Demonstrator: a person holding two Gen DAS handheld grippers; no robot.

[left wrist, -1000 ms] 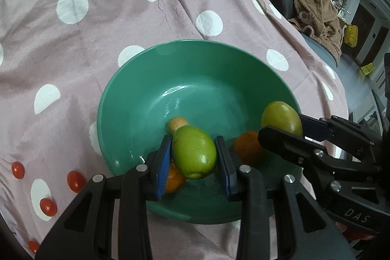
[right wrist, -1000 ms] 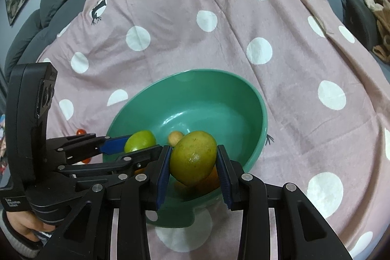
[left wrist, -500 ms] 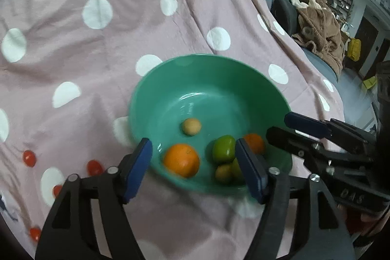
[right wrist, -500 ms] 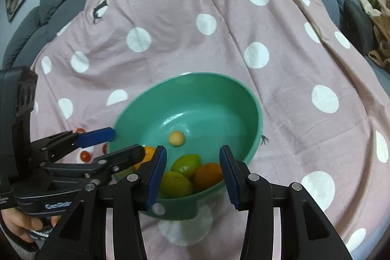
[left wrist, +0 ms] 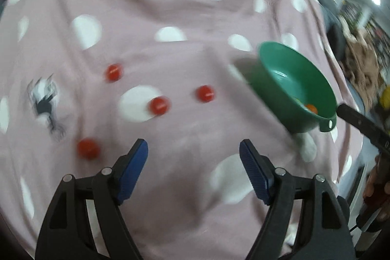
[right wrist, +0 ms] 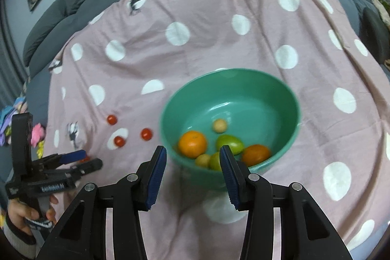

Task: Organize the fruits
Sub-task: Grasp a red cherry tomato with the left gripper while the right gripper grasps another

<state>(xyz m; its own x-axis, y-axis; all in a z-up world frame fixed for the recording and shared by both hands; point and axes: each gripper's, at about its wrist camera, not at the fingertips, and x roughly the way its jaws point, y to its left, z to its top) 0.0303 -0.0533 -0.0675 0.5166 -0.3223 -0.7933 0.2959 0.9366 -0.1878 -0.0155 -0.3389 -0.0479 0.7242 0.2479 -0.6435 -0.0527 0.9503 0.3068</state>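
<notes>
Your left gripper [left wrist: 193, 156] and right gripper [right wrist: 193, 163] both reach forward with blue-padded jaws spread wide, holding nothing; your left hand [right wrist: 23, 217] clasps its gripper's handle from below.

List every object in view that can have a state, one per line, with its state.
left gripper: open, holding nothing, over the cloth.
right gripper: open, holding nothing, at the bowl's near rim.
green bowl: upright on the cloth, holding fruit.
two oranges: lying in the bowl.
green fruits: lying in the bowl.
small tan fruit: in the bowl, apart from the rest.
four cherry tomatoes: loose on the cloth, outside the bowl.
polka-dot cloth: spread out, wrinkled.
</notes>
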